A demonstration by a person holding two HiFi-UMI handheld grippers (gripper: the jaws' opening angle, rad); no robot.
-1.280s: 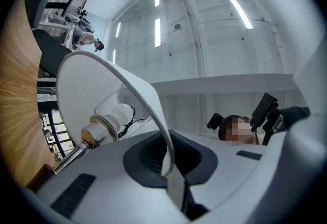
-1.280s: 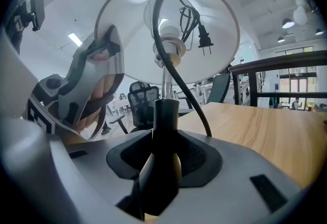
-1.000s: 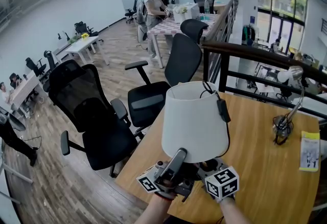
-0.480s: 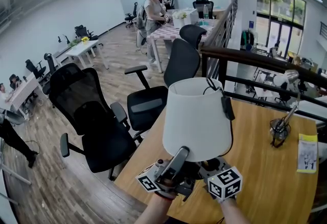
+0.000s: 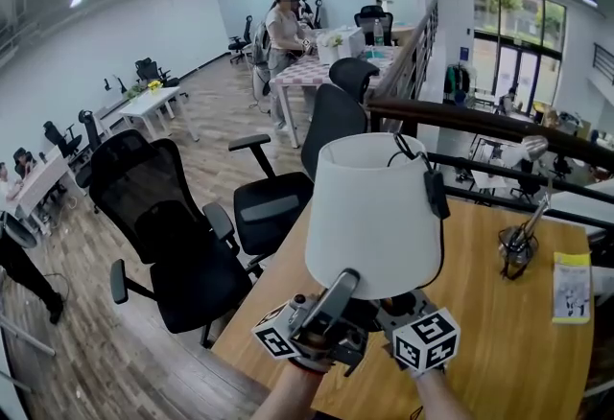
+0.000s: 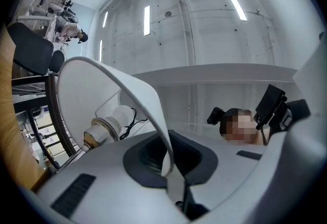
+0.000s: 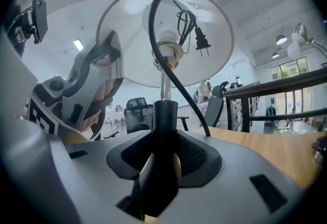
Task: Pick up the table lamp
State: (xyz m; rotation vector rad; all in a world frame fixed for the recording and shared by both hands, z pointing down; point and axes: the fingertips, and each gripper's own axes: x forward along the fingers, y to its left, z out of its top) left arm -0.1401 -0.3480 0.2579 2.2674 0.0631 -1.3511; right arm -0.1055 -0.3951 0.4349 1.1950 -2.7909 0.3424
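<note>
Lamp shade (image 5: 374, 217): white, matt, smooth, thin-walled. Lamp stem (image 7: 163, 110): polished metal above, black matt sleeve below. Cord (image 7: 151, 28): black, glossy plastic. Table (image 5: 499, 332): light wood, smooth, satin. Chair (image 5: 144, 178): black mesh back.

Wooden table (image 5: 499, 341), light top, filling four to six o'clock of the head view.
Articulated desk lamp (image 5: 521, 234), silver, standing on it at three o'clock.
Yellow leaflet (image 5: 571, 286) lying flat near it, at four.
Dark railing (image 5: 460, 116) behind the table, two o'clock.
Black mesh office chair (image 5: 168, 226), nine o'clock.
Second black office chair (image 5: 321, 135), at two o'clock from the first.
Person (image 5: 283, 35) standing beside a checked-cloth table (image 5: 312, 61), twelve o'clock.
</note>
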